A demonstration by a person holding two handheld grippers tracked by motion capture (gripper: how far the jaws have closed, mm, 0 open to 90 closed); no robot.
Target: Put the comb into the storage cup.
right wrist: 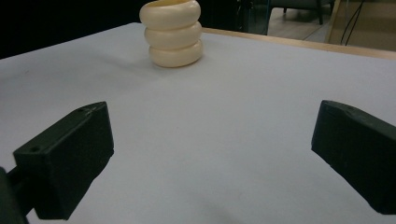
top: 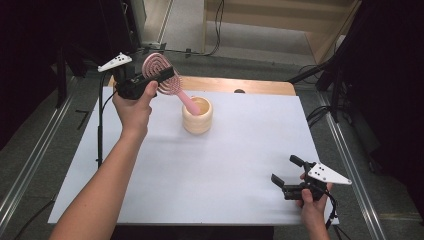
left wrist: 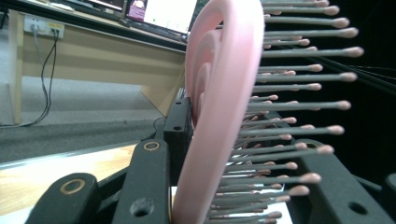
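Observation:
A pink hairbrush (top: pixel 161 75) hangs tilted above the table's far left, its handle end dipping into the mouth of a cream ribbed cup (top: pixel 197 115). My left gripper (top: pixel 160 80) is shut on the brush's round head. In the left gripper view the pink head (left wrist: pixel 219 112) stands edge-on between the black jaws, bristles pointing right. My right gripper (top: pixel 284 170) rests open near the front right corner of the table, held by a hand. In the right gripper view its jaws stand wide apart with nothing between them, and the cup (right wrist: pixel 173 32) is far ahead.
A white sheet (top: pixel 200 170) covers the table, with a wooden strip (top: pixel 240 86) along the far edge. Cables and dark stands lie on the floor beyond. A grey plate (top: pixel 115 62) tops the left gripper.

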